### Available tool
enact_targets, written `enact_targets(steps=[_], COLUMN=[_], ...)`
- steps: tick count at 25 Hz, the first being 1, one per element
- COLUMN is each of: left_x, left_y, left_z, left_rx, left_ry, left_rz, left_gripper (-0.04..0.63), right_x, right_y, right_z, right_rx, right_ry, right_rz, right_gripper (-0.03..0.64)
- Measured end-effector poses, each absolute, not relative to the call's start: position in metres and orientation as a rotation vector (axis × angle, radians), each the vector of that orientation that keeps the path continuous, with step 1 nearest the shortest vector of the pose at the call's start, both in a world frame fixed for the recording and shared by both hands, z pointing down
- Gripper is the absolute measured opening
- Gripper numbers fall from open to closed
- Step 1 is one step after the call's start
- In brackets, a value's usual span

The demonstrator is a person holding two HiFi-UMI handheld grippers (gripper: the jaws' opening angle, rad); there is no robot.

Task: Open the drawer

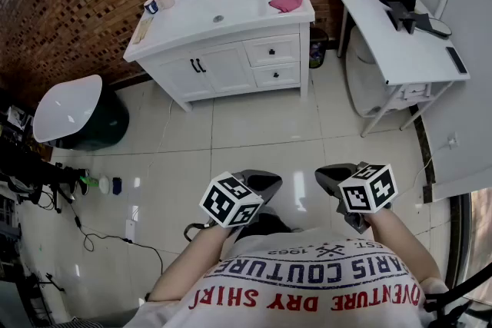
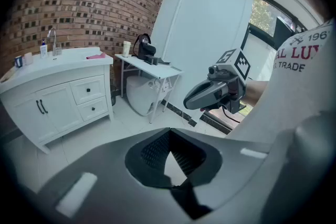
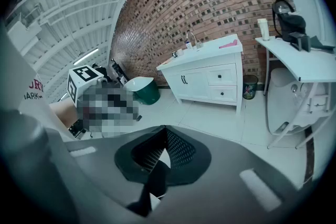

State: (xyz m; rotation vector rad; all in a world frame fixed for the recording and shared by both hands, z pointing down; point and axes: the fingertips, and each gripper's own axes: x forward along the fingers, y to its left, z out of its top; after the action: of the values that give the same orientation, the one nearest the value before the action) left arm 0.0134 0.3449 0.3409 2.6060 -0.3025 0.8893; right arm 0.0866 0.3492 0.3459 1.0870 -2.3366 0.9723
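So the drawers are in the right end of the white vanity (image 1: pixel 231 33) against the brick wall: top drawer (image 1: pixel 283 48) and bottom drawer (image 1: pixel 286 74), stacked, both fully closed. Each has one tiny dark knob (image 1: pixel 271 52) in the middle. The cabinet doors (image 1: pixel 201 70) sit just left of them, a pink cloth (image 1: pixel 286 1) lies on the countertop's right end above, and a bin (image 1: pixel 317 48) is tucked just past the vanity's right side.

Both tools are way back from all this, near the person's body, with open tiled floor (image 1: pixel 254 127) in between. The left gripper (image 1: pixel 270 181) is clamped together on nothing, and the right gripper (image 1: pixel 329 176) is the same: jaws tight together, empty.

What I think could go sideways:
- Nothing says which drawer, so picking one is a coin flip.
- Those knobs are small. Clenched jaws can't take one, so they have to open on the way in; if they open late, the tips just bump the drawer front.
- A shallow pinch on a round knob probably slips off as soon as the pull starts.
- Drifting left lands on the door handles instead.
- Pulling at an angle could jam the drawer.
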Motion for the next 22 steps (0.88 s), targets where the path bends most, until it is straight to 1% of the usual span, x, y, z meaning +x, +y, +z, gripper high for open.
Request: enact_targets(steps=[5,11,16,22], left_x=[0.008,-0.006,-0.017,-0.037], left_y=[0.313,0.234,0.138,-0.007], left_z=[0.352,0.369,0.388,0.390], left_rx=[2.603,2.575,2.515,2.489], left_ry=[-0.310,-0.337,-0.307,-0.292], left_rz=[0.860,0.791,0.777,0.793], left_gripper=[-0.017,-0.017,-0.017,-0.017], right_x=[0.080,0.060,0.043,0.027], right_y=[0.317,0.249,0.154,0.020], right_z=[0.356,0.376,0.389,0.396], right_rx=[1.064,0.998,0.980,0.974], right_ry=[-2.321,-2.295,-2.268,-2.211], right_rz=[0.948,0.938,1.001,1.071], right_gripper=[0.006,0.006,0.006,0.007])
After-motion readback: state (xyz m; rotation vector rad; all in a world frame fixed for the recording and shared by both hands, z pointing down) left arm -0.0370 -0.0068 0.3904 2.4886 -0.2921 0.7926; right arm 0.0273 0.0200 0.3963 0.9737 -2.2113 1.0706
